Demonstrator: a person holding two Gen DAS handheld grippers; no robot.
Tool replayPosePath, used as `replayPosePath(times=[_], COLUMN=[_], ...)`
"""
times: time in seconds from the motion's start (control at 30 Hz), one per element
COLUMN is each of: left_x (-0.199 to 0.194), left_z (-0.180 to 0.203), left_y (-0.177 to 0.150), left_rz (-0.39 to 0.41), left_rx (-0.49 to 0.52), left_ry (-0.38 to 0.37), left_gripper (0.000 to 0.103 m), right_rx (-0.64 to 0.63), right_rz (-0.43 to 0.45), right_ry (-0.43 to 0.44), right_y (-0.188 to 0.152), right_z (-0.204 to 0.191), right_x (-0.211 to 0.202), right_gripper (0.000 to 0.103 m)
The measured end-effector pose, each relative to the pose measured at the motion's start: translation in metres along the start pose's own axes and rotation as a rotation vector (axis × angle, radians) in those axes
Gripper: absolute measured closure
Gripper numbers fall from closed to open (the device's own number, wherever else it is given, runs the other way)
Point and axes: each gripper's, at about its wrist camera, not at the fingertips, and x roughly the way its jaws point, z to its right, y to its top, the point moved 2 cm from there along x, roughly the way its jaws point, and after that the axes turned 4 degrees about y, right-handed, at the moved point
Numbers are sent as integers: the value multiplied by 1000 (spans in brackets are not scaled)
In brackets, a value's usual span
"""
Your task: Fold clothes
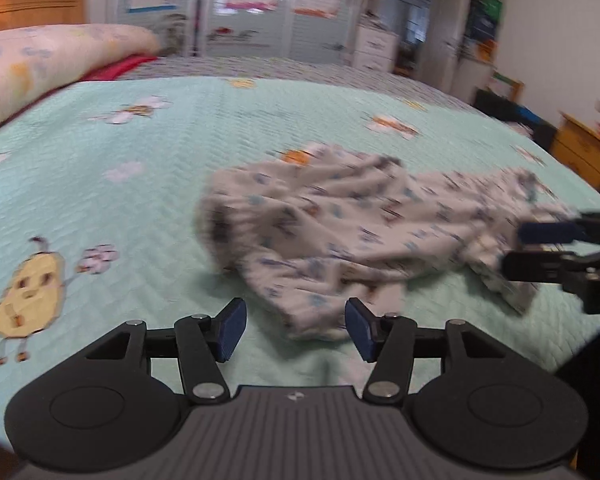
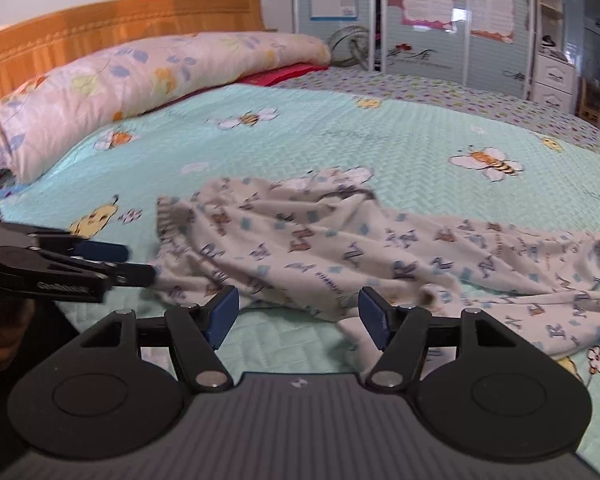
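A wooden headboard (image 2: pixel 120 24) and a long floral pillow (image 2: pixel 140 80) sit at the left; the mint quilted bedspread (image 2: pixel 340 136) — printed with bees and flowers — fills the middle, and white wardrobes (image 2: pixel 440 12) line the far wall. The crumpled letter-print garment (image 2: pixel 340 248) lies on the bedspread. The left gripper (image 1: pixel 296 328) and right gripper (image 2: pixel 296 316) both hover with fingers apart, clamping nothing — cloth just ahead.

1 garment (image 2: pixel 340 248), 1 pillow (image 2: pixel 140 80), 2 tools: left (image 1: pixel 292 328), right (image 2: pixel 298 316).
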Motion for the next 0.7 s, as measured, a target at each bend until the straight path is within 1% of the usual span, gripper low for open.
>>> replayPosePath(times=[0.07, 0.13, 0.17, 0.2, 0.23, 0.27, 0.3, 0.37, 0.4, 0.5, 0.53, 0.57, 0.63, 0.7], left_x=[8, 14, 17, 19, 12, -2, -17, -51, -65, -92, -92, -88, -69, -49], left_z=[7, 13, 16, 18, 17, 12, 6, -15, -25, -43, -44, -43, -37, -25], left_y=[-1, -2, -2, -2, 2, 9, 16, 32, 39, 50, 48, 44, 27, 3], left_rz=[-5, -6, -7, -5, 26, 87, 149, 272, 312, 351, 326, 281, 158, 50], left_rx=[21, 29, 33, 34, 7, -33, -75, -178, -204, -189, -165, -144, -122, -119], left_ry=[-9, -16, -19, -23, -27, -31, -37, -72, -66, -69, -90, -110, -110, -95], left_gripper=[46, 51, 72, 89, 89, 93, 95, 95, 96, 96, 95, 95, 83, 67], right_rx=[-15, -20, -21, -22, -22, -20, -18, -4, 4, 23, 27, 31, 42, 47], right_rz=[-27, -40, -38, -34, -29, -24, -19, -4, 3, 24, 34, 48, 82, 105], right_ry=[-2, -3, -2, -2, -5, -11, -17, -20, -20, -21, -20, -19, -15, -9], right_y=[-3, -4, -4, -4, -3, -1, 0, 3, 4, 7, 8, 9, 12, 17], right_z=[-4, -7, -7, -7, -7, -6, -5, -2, 0, 1, 1, 0, -1, -2], right_x=[5, 8, 7, 6, 5, 4, 2, -1, -2, -3, -4, -6, -10, -14], right_gripper=[36, 36, 36, 36, 36, 36, 36, 36, 36, 36, 36, 36, 36, 36])
